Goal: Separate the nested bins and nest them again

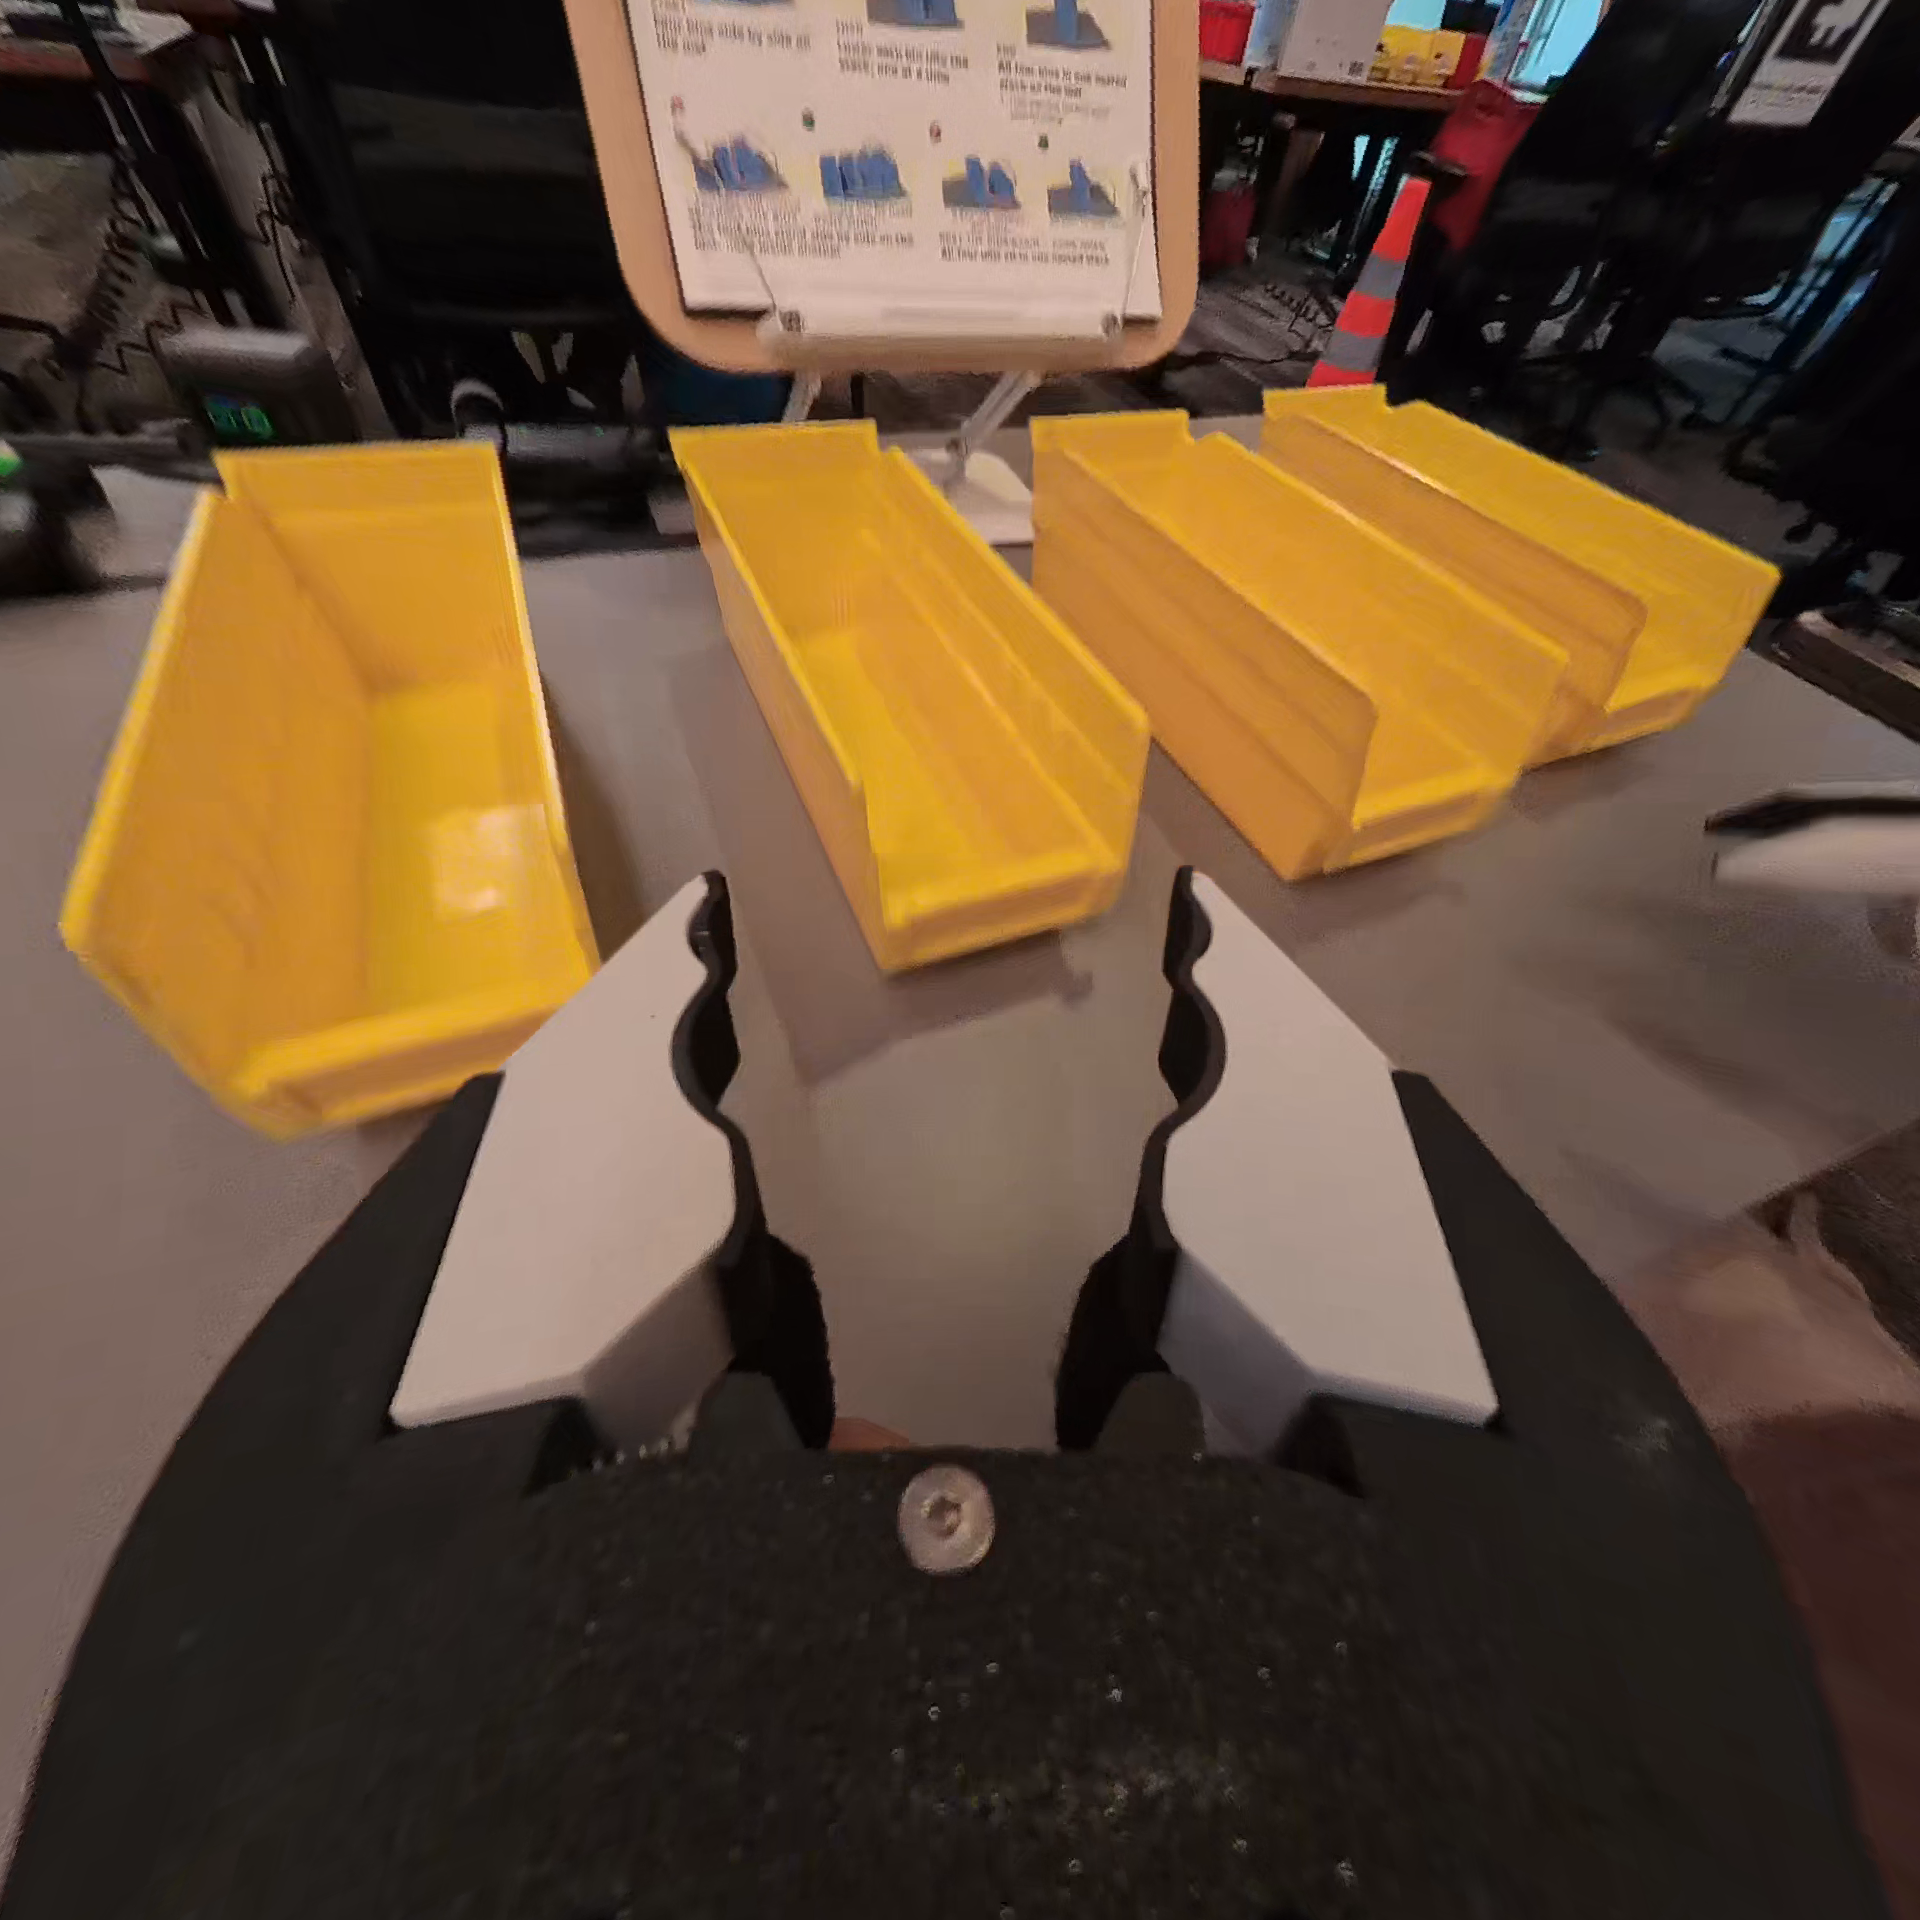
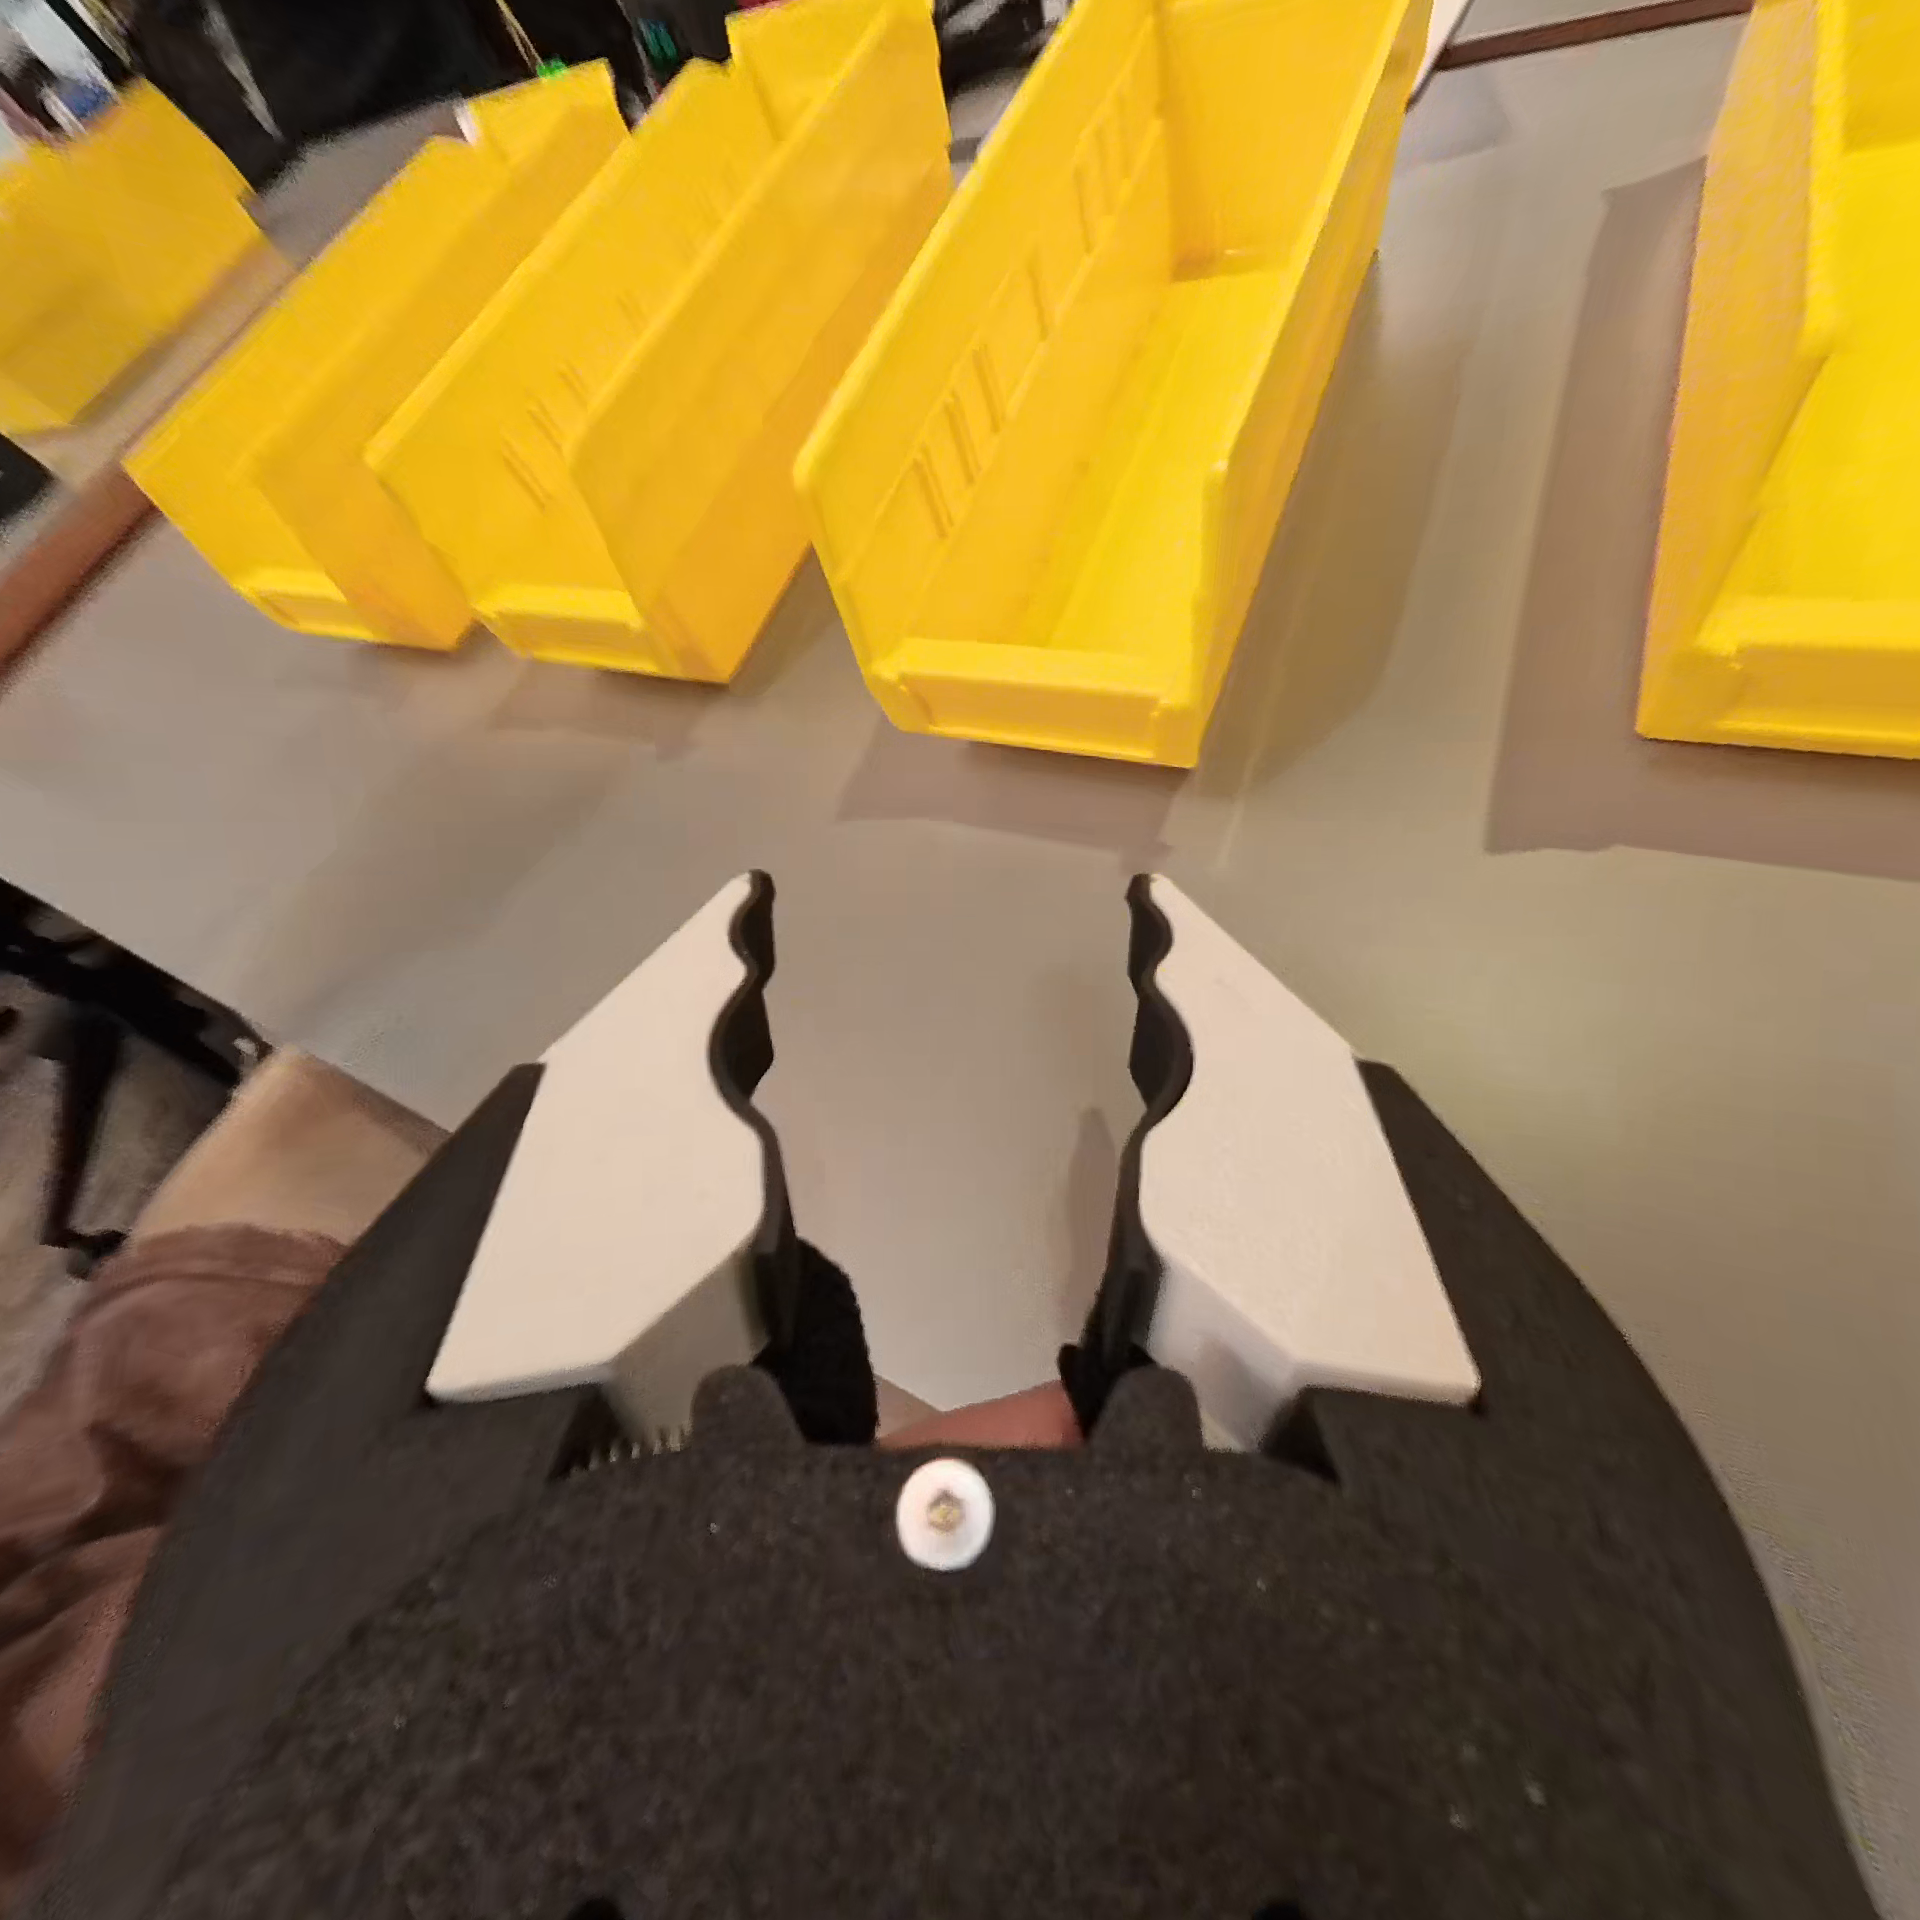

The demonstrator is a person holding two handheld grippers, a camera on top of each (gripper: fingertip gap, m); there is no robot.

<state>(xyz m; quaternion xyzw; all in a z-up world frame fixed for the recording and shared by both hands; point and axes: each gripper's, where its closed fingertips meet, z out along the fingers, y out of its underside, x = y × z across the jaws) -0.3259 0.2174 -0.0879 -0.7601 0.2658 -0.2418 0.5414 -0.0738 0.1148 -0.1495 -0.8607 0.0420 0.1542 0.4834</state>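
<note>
Several yellow bins stand apart, side by side, on the grey table [image 1: 1455,1039], low fronts towards me. In the left wrist view they are a far-left bin [image 1: 312,779], a second bin [image 1: 914,707], a third bin [image 1: 1278,665] and a fourth bin [image 1: 1538,561] close beside the third. My left gripper [image 1: 948,883] is open and empty, just short of the second bin's front. My right gripper [image 2: 951,883] is open and empty above the bare table [image 2: 520,831], short of a single bin [image 2: 1091,416]. It also shows blurred at the right edge of the left wrist view [image 1: 1829,842].
An instruction board [image 1: 894,177] on a stand is behind the bins, and an orange cone [image 1: 1371,291] is on the floor beyond. In the right wrist view, two close-set bins [image 2: 468,416] sit near the table's left edge [image 2: 62,582], another bin [image 2: 1808,416] is at right, and a brown sleeve [image 2: 156,1403] is lower left.
</note>
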